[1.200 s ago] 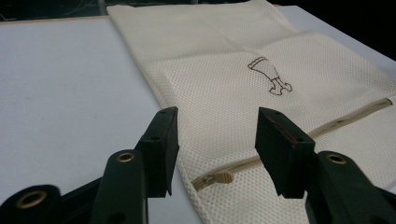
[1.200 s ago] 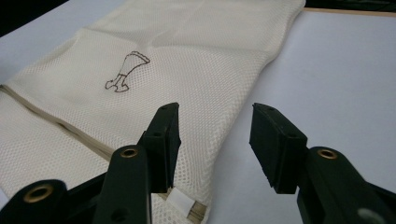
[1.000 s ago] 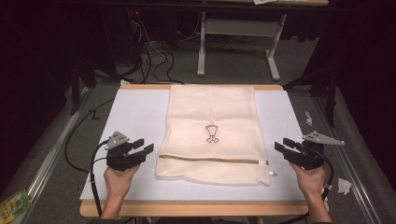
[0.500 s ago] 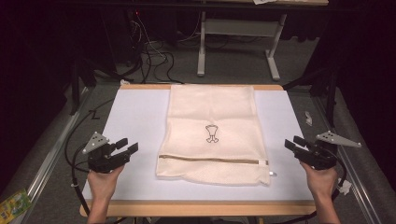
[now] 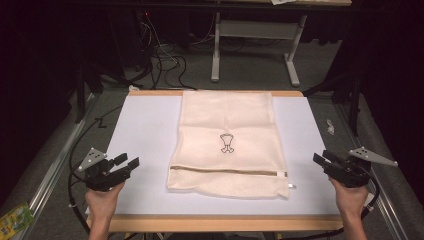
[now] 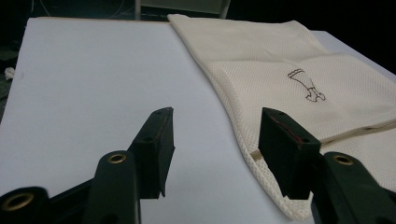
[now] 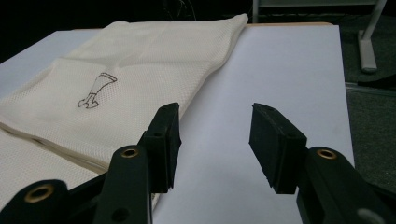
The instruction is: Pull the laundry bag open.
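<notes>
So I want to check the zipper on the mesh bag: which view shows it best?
The high view: the zipper runs whole across the mesh bag, its pull at the right end. The left gripper view catches a short stretch beyond its open jaws. The right gripper view shows a folded edge; zipper unclear.

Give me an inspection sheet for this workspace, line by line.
Surface: white sheet on a wood-edged table.
Job's things: cream mesh bag lying flat at the centre, zipper near the front edge, small emblem printed on it.
Clutter: nothing seen on the sheet.
Grippers: left gripper and right gripper both open, apart from the bag.
Cables: black cables trail off the left side.
Surroundings: dark floor, grey stand behind.
</notes>
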The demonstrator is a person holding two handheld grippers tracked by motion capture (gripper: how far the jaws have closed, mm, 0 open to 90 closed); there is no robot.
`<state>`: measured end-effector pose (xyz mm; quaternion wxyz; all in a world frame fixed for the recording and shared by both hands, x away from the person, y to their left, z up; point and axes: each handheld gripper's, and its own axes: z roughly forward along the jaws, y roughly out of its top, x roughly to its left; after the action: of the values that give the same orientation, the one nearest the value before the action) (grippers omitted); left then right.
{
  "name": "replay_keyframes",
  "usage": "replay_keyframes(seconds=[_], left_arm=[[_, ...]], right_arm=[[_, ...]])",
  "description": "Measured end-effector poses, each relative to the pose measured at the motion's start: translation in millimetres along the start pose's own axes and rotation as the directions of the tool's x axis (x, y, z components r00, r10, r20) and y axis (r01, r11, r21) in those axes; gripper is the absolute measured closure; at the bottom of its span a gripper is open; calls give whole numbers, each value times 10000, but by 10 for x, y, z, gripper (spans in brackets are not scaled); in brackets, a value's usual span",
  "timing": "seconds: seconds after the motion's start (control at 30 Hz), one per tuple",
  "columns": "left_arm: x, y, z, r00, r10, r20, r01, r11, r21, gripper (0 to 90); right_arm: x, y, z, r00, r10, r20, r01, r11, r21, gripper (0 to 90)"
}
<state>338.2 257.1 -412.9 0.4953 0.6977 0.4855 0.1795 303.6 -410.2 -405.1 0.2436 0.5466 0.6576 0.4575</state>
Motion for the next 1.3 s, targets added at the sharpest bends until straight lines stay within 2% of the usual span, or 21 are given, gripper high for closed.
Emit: replay_keyframes(seconds=[0.3,0.5,0.67,0.77,0.93,1.3], left_arm=[[46,-69,30,9998,-209,21,209,9998,64,449],[82,-128,97,9993,-373,-13,373,9993,89,442],[92,-169,164,9991,-429,-23,429,9989,179,439],[95,-193,208,9988,-485,-19,486,9986,205,437],[103,-218,273,9972,-703,-251,706,9974,142,426],[127,-270,404,9968,-723,-349,734,9968,316,427]], right_arm=[[-84,-136,-13,9991,420,91,-420,9991,-22,533],[-156,-223,-2,9979,606,211,-605,9982,-46,534],[-213,-314,44,9949,957,304,-958,9954,5,533],[-234,-348,78,9944,1003,322,-1005,9949,20,534],[-247,-377,118,9935,1078,356,-1080,9941,40,535],[-264,-382,234,9947,913,482,-927,9953,286,535]])
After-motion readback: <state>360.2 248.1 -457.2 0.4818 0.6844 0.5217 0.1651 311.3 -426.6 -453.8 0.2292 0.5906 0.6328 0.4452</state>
